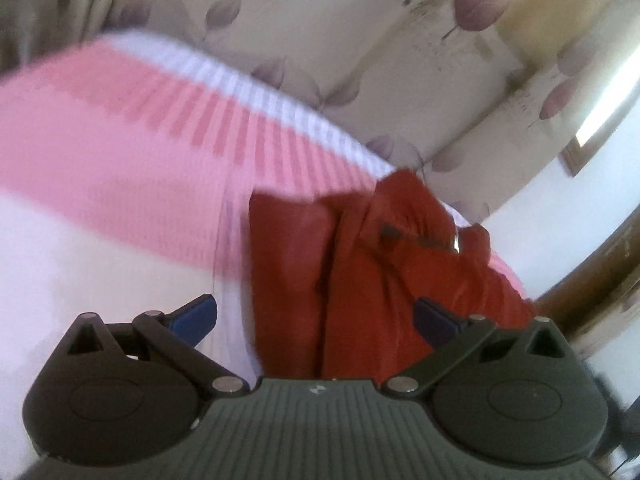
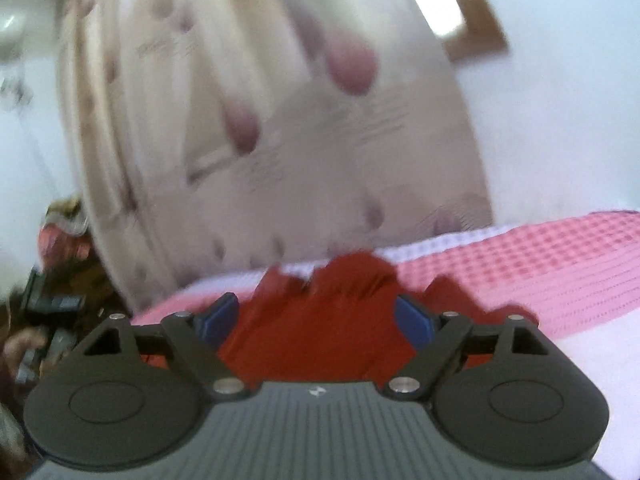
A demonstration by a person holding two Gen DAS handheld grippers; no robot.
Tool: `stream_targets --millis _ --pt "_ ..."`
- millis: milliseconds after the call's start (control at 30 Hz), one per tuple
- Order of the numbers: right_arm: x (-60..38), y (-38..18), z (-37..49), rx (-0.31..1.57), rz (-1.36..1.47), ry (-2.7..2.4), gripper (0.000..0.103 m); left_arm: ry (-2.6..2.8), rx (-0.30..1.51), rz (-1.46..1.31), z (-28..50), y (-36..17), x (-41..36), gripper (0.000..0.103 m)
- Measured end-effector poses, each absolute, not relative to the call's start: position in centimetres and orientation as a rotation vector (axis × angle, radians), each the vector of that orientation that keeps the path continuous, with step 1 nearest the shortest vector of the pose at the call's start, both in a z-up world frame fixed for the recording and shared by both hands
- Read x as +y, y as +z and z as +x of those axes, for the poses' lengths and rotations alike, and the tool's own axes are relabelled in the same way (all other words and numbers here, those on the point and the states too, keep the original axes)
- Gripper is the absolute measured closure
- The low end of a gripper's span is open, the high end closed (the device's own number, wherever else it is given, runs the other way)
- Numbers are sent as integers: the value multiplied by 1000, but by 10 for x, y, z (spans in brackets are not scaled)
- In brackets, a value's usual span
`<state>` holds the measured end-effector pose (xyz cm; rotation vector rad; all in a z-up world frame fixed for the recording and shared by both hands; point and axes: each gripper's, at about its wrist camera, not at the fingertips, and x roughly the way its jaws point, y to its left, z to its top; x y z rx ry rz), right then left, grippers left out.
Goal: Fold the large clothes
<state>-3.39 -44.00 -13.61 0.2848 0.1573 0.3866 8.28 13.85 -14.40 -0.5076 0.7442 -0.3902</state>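
Both tools are over the red garment point(image 1: 360, 280) now, which lies bunched on the pink-and-white blanket point(image 1: 120, 168). Your left gripper point(image 1: 316, 314) has its jaws spread wide, nothing between them, and so does your right gripper point(image 2: 316, 318). Both views are smeared, so slow down before you bite. I'd pick a clear edge on each side — not a middle fold — and close only once cloth fills the gap. The garment looks thin and slippery, creased into ridges, with a dark tab near its far right end. The flowered curtain point(image 2: 280, 140) hangs beyond.
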Motion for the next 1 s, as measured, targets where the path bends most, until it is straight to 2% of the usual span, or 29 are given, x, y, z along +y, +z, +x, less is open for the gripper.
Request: stream_targets --millis 100,200,267,300,333,367,400,467,567,667,867,900,933,967,1000 --pt "-423 -144 -54 200 172 382 17 -494 810 -688 93 -168 141 0" --pt "-421 -149 -65 229 143 366 17 -590 831 -670 107 -178 133 0" --pt "-426 -152 -69 239 167 346 17 -634 819 -643 113 -181 129 5" --pt "-429 -152 -71 239 182 335 17 -639 808 -620 114 -182 125 10" --pt "-431 -153 -72 238 199 326 17 -634 805 -598 115 -184 122 39" --pt "-433 -154 -74 236 225 319 17 -625 818 -590 117 -187 117 56" --pt "-435 -155 -73 235 249 318 17 -628 810 -612 116 -192 116 58" --pt "-436 -156 -72 230 287 316 17 -621 760 -677 107 -193 118 68" --pt "-431 -157 -68 232 313 306 17 -610 671 -828 90 -190 125 72" --pt "-424 -153 -65 226 301 312 17 -594 601 -867 71 -179 123 74" --pt "-388 -122 -46 203 174 375 20 -570 619 -912 49 -176 124 74" --pt "-375 -116 -41 199 120 381 38 -564 624 -918 46 -173 124 74" --pt "-362 -111 -36 198 72 386 77 -560 628 -924 45 -170 124 74" --pt "-347 -107 -27 223 24 399 90 -558 630 -925 41 -165 123 74" --pt "-336 -106 -20 244 -3 413 94 -561 629 -916 37 -156 119 74"
